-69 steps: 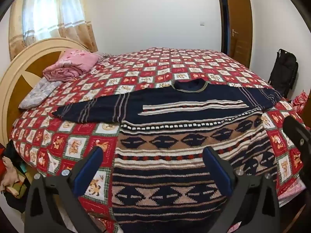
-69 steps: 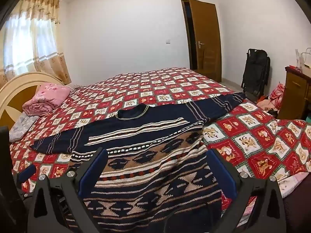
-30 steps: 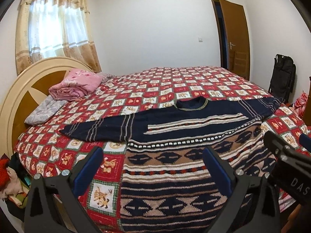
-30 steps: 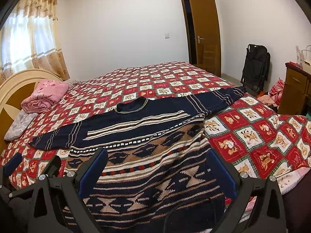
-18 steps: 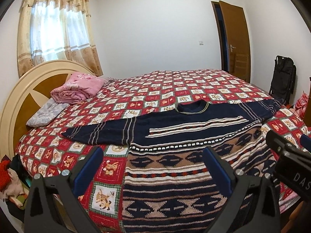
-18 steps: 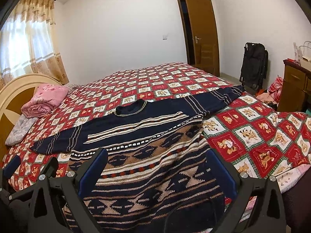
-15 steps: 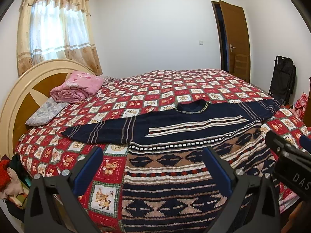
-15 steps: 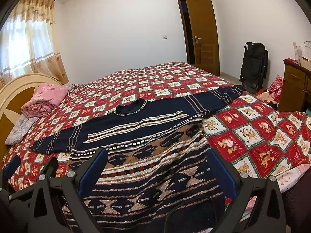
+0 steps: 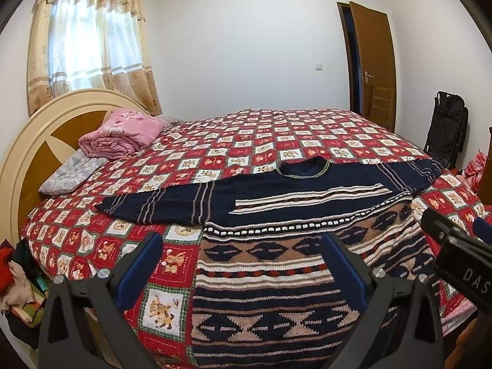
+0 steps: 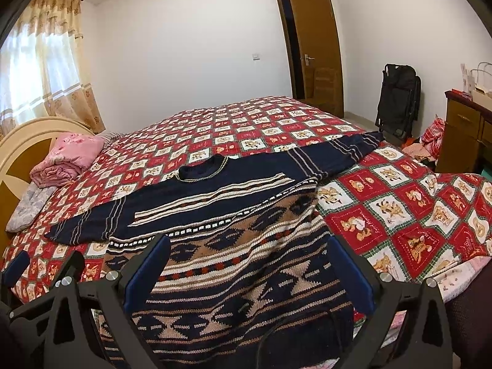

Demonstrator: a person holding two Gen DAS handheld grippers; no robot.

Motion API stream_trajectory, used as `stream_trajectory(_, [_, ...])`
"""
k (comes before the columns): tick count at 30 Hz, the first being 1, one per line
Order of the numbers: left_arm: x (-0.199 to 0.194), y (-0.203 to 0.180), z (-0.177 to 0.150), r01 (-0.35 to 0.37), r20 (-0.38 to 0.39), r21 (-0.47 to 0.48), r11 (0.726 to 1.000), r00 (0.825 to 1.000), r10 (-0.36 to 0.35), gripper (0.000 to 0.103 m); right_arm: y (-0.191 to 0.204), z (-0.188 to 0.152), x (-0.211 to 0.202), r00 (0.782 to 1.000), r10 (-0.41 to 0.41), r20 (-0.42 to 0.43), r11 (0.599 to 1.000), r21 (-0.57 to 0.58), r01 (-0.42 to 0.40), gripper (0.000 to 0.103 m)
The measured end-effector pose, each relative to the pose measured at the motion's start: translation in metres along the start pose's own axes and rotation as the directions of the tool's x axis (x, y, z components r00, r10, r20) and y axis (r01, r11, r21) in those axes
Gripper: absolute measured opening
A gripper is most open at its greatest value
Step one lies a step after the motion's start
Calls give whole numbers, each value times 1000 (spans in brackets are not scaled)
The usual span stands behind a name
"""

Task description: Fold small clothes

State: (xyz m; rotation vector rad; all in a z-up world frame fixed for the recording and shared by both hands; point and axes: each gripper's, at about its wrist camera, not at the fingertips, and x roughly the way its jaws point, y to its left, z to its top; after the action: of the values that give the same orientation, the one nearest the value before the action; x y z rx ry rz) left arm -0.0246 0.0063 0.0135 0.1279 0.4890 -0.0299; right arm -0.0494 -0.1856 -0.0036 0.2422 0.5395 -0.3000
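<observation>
A navy knitted sweater (image 9: 276, 246) with tan, white and red pattern bands lies flat on the bed, sleeves spread left and right, collar at the far side. It also shows in the right wrist view (image 10: 233, 233). My left gripper (image 9: 243, 273) is open and empty, held above the sweater's lower hem near the bed's front edge. My right gripper (image 10: 249, 273) is open and empty, also above the hem. The right gripper's body shows at the right edge of the left wrist view (image 9: 455, 261).
The bed has a red and white checked cover (image 9: 276, 135) and a cream headboard (image 9: 27, 141) at the left. A folded pink blanket (image 9: 120, 135) and a grey pillow (image 9: 67, 172) lie by the headboard. A black bag (image 10: 396, 98), a wooden cabinet (image 10: 464, 135) and a door (image 10: 313, 49) stand at the right.
Both grippers have drawn back and tilted up a little, so more of the room and bed shows. The sweater has not moved. Both stay open.
</observation>
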Motion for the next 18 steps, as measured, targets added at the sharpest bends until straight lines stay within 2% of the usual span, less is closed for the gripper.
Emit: stream_trajectory(18, [3, -1, -1, 13, -19, -7, 1000, 1000, -14, 103, 1, -2, 2, 1000, 2, -16, 1000, 2, -2, 102])
